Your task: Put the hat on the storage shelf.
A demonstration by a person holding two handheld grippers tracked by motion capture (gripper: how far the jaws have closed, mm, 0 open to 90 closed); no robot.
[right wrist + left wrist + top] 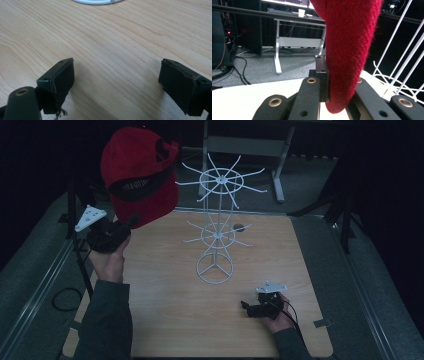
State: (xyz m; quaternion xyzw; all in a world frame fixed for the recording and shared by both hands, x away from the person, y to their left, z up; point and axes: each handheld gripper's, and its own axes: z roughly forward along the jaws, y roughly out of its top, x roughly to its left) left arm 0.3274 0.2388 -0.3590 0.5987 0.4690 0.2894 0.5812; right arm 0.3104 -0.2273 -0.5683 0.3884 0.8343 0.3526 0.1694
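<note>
1. A red cap [137, 175] is held up in the air above the left rear part of the wooden table [165, 320], to the left of a white wire rack [216, 227]. In the high view its open underside faces the camera, showing a black inner band with pale lettering too small to read.
2. The left gripper [131, 221] has its jaws closed on the lower edge of the cap; in the left gripper view the red fabric [348, 50] hangs down between the black jaws and is pinched there.
3. The person's left hand [107, 257] holds that gripper raised, with the forearm coming in from the bottom of the high view.
4. The wire rack stands upright near the middle of the table, with two tiers of radiating arms and a round base. The cap sits just beside its top tier; I cannot tell if they touch.
5. The right gripper [244, 306] rests low at the front right of the table, held in the right hand [280, 317], well apart from the cap.
6. In the right gripper view its jaws stand wide apart with bare wood [117, 50] between them.
</note>
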